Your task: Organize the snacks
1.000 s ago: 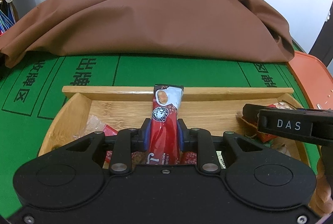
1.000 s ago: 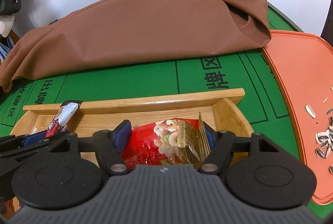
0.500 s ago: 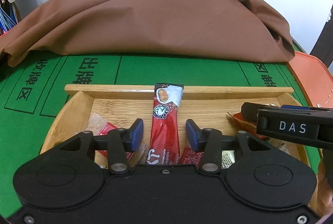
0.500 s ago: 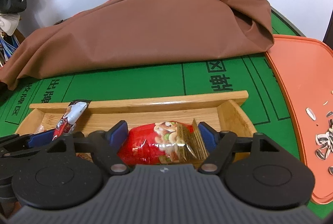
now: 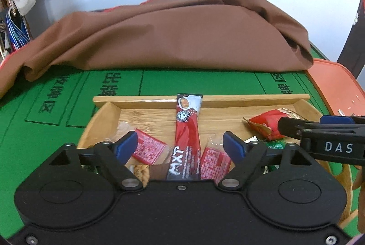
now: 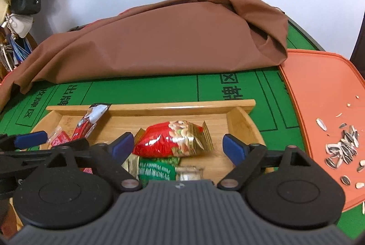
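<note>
Snack packets lie loose in a wooden tray (image 5: pixel 102 122) on green felt.

Left wrist view: left gripper (image 5: pixel 180 144) spread wide around a red stick sachet (image 5: pixel 186 128), whose long axis runs toward the far rim, top resting on it.
Right wrist view: right gripper (image 6: pixel 179 145) also spread; red nut packet (image 6: pixel 173 140) lies crosswise between the fingers, green packet (image 6: pixel 157 168) beneath; orange tray (image 6: pixel 319 94) just right.
</note>
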Tool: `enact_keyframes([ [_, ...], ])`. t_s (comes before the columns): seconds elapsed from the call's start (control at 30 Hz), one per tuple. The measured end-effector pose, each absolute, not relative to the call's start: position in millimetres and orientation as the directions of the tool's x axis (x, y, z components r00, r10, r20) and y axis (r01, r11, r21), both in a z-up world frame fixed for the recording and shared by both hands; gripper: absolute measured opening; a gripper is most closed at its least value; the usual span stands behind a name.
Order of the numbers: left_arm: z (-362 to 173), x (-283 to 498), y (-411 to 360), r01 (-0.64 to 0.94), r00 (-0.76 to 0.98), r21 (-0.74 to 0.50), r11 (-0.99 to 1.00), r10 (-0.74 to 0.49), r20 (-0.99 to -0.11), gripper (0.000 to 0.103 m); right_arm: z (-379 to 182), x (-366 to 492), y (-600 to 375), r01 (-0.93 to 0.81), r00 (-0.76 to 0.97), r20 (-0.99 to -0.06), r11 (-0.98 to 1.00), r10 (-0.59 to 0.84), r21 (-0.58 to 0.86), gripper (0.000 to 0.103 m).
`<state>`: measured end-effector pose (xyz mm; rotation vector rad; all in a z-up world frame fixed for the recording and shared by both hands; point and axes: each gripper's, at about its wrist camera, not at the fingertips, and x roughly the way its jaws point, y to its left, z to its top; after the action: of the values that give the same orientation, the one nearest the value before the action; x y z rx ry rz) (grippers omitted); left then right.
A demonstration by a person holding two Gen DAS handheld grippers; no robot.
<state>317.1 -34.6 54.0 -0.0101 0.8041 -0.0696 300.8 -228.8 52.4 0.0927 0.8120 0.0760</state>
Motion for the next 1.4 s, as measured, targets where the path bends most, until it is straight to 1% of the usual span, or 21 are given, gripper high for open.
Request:
enact_keyframes([
  [0.07, 58.6, 309.3, -33.1, 0.056, 0.699, -0.030, 0.998, -0.061, -0.713, 0.087, 54.8, 294.1, -231.4, -0.034, 0.691, -0.715, 0.993, 0.105, 0.113, 0.093],
  [0.3, 68.5, 280.0, -26.3, 0.062, 0.720, -0.023, 0.998, -0.060, -0.691, 0.092, 64.1, 267.1, -236.1, -0.059, 0.713, -0.690, 0.991, 0.125, 0.119, 0.098],
  [0.37, 70.4, 271.4, -23.5, 0.061, 0.724, -0.028, 0.998, -0.064, -0.687, 0.095, 67.4, 257.4, -236.0, -0.069, 0.725, -0.677, 0.991, 0.130, 0.115, 0.099],
  [0.47, 72.7, 257.8, -20.9, 0.070, 0.730, -0.034, 0.997, -0.075, -0.680, 0.096, 72.4, 243.3, -234.1, -0.078, 0.744, -0.657, 0.992, 0.122, 0.095, 0.102],
  [0.9, 76.6, 207.8, -13.7, 0.091, 0.755, -0.041, 0.995, -0.096, -0.648, 0.098, 74.1, 196.5, -235.2, -0.102, 0.771, -0.622, 0.991, 0.134, 0.086, 0.103],
  [1.07, 74.8, 189.4, -8.8, 0.103, 0.756, -0.065, 0.993, -0.120, -0.644, 0.098, 70.9, 181.6, -237.6, -0.105, 0.774, -0.617, 0.989, 0.145, 0.101, 0.103],
  [1.4, 70.2, 153.4, -6.6, 0.094, 0.787, -0.033, 0.995, -0.095, -0.610, 0.099, 64.3, 150.7, -237.4, -0.112, 0.795, -0.590, 0.990, 0.140, 0.084, 0.103],
])
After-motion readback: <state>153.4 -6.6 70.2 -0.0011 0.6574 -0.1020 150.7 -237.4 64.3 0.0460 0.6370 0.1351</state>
